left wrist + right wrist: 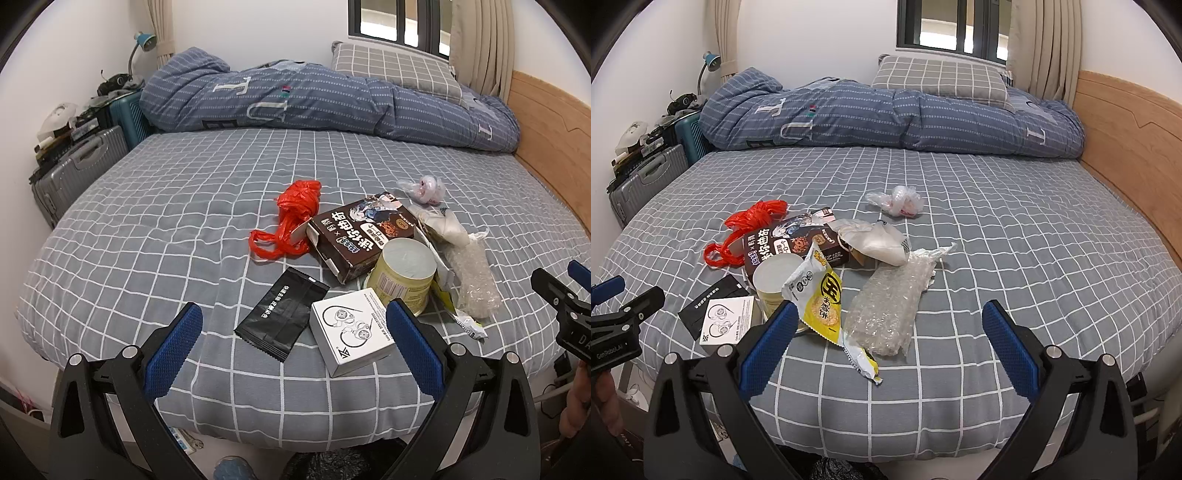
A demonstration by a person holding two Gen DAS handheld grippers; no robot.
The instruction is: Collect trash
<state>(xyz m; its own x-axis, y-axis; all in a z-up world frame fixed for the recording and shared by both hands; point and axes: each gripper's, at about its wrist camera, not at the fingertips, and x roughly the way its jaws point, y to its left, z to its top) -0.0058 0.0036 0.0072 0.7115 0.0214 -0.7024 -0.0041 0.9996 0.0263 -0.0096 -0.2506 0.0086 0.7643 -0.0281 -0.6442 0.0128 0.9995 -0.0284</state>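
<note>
A bed (147, 229) with a grey sheet checked in white fills a small room; a rolled blue duvet (295, 99) and a checked pillow (395, 66) lie at its far side under a window (399, 22), a wooden headboard (546, 122) runs along the right, and suitcases (74, 166) stand to the left of the bed.

The trash sits in a loose heap on the sheet near the front edge. The left gripper (293, 332) hangs released, jaws wide, with a black sachet (282, 314) and a white earphone box (351, 330) between its fingers. The right gripper (890, 328) is likewise spread open, framing a yellow snack wrapper (822, 302) and a bubble-wrap sleeve (886, 310). Behind these on the sheet lie a cream can (406, 273), a brown carton (362, 236) printed in Chinese characters, a red plastic bag (291, 218) and a crumpled clear bag (899, 201).

The left gripper's body reads "GenRobot.AI" in the right wrist view.
</note>
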